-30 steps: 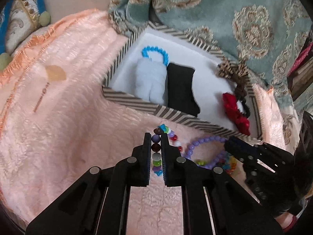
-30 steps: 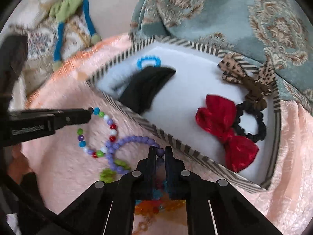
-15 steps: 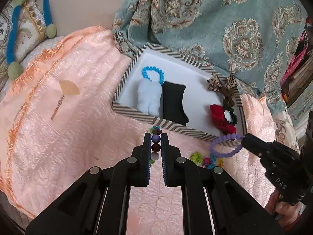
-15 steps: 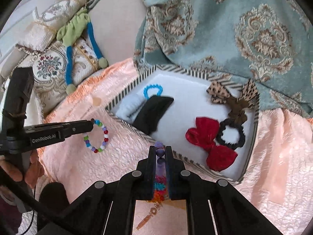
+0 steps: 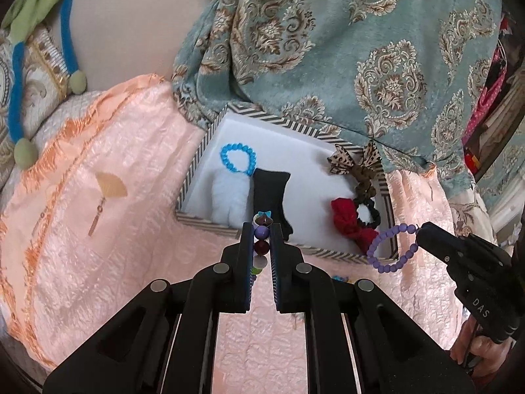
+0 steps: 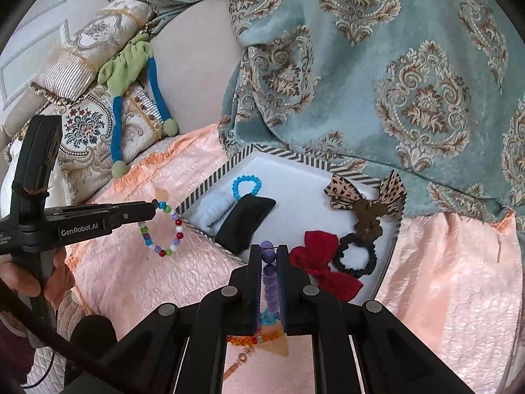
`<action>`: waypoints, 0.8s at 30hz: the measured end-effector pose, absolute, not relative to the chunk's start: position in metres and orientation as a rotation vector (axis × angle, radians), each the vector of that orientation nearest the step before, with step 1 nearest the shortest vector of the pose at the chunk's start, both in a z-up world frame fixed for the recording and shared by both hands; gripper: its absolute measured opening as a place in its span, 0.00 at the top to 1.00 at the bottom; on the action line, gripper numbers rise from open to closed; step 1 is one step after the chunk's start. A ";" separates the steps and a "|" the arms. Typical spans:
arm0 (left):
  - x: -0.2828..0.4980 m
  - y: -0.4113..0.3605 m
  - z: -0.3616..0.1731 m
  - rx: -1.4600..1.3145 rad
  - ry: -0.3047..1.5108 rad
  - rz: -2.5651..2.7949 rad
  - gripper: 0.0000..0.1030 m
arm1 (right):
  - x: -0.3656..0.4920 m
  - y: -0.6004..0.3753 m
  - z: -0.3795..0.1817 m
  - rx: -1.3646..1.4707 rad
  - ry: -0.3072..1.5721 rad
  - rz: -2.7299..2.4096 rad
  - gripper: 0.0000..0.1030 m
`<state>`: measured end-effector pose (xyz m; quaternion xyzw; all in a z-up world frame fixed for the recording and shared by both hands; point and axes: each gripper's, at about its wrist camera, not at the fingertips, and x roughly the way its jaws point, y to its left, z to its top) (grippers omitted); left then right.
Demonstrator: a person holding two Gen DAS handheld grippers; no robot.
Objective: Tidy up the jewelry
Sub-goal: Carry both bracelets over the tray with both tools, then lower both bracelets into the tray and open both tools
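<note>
From your left wrist camera, your left gripper (image 5: 262, 229) is clamped on a multicolored bead bracelet (image 5: 261, 246), held in the air just short of the near rim of the striped tray (image 5: 210, 221). The pink quilted cover (image 5: 98, 229) spreads wide and bare to your left. The teal patterned blanket (image 5: 361, 49) hangs over the tray's far edge and closes off that side. Inside the tray you can count one blue bead bracelet (image 5: 238, 162), one white pillow (image 5: 229, 197) and one black pillow (image 5: 270, 193) side by side, one red bow (image 5: 347, 223), one black scrunchie (image 5: 369, 213) and one leopard bow (image 5: 352, 161). Bare white floor lies between the pillows and the bows. To your right, the right gripper (image 5: 423, 229) holds a purple bead bracelet (image 5: 390, 249) dangling over the tray's near right corner.

From your right wrist camera, the right gripper (image 6: 269, 256) is clamped on the purple bead bracelet (image 6: 269, 279), above the tray's (image 6: 210, 180) near rim beside the red bow (image 6: 323, 262). More loose beads, orange and blue (image 6: 262, 328), lie on the cover below; their number cannot be told. On the left, the left gripper (image 6: 152, 207) holds the multicolored bead bracelet (image 6: 164, 229) hanging over the pink quilted cover (image 6: 443, 279), just outside the tray's left wall. Patterned cushions (image 6: 88, 131) and a green and blue soft toy (image 6: 131, 65) crowd the far left.
</note>
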<state>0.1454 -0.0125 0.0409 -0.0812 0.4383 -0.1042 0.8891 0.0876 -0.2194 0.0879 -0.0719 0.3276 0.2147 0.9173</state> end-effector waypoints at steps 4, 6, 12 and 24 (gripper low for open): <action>0.153 -0.023 0.045 -0.148 0.905 -0.223 0.92 | 0.092 -0.223 0.090 -0.148 0.671 0.437 0.92; 0.158 -0.029 0.046 -0.133 0.904 -0.222 0.92 | 0.095 -0.224 0.090 -0.145 0.672 0.435 0.92; 0.174 -0.041 0.045 -0.102 0.905 -0.217 0.92 | 0.105 -0.222 0.090 -0.148 0.676 0.440 0.92; 0.212 -0.051 0.037 -0.048 0.917 -0.195 0.92 | 0.138 -0.211 0.080 -0.144 0.702 0.456 0.92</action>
